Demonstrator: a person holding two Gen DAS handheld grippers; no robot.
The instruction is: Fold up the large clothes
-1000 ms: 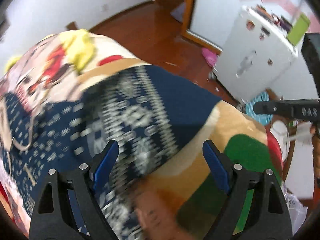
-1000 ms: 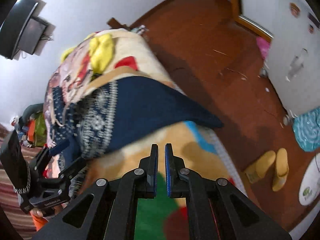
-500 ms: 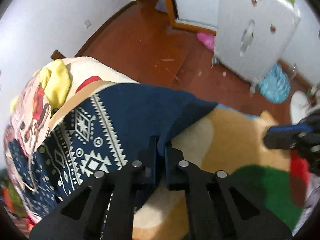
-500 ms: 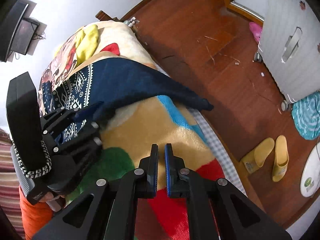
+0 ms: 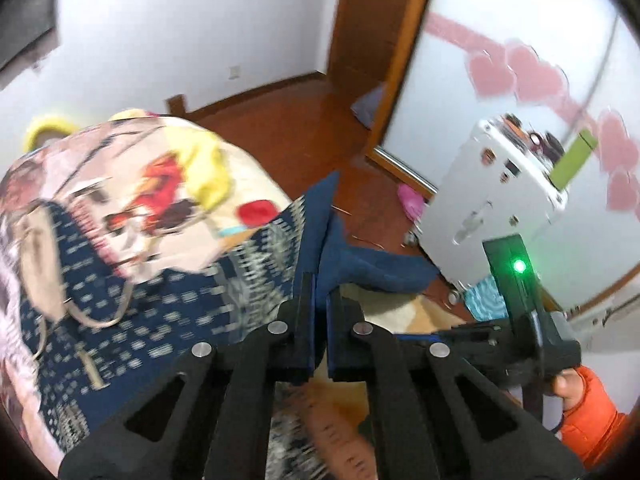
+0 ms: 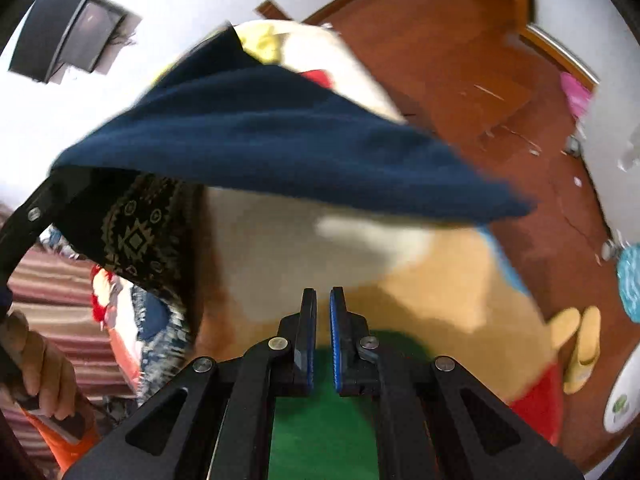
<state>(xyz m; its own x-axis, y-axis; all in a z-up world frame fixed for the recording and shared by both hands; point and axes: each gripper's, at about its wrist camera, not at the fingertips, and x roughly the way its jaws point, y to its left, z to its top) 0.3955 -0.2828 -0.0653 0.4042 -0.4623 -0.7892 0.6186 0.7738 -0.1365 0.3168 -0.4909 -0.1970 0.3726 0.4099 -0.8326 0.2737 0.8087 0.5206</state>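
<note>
Bed blanket, wooden floor beyond. Left gripper pinches navy patterned garment, lifted, stretched crosswise; right gripper nearly closed, empty.

A: Where does the garment lie?

B: On the blanket that covers the bed; one edge rises into the left claw, pinched there. In the right view it hangs above the blanket, ahead of the right claw.

A: And around the bed?

B: The floor to its right, slippers on it near the bed's corner. A cabinet stands beyond, beside the door frame.
</note>
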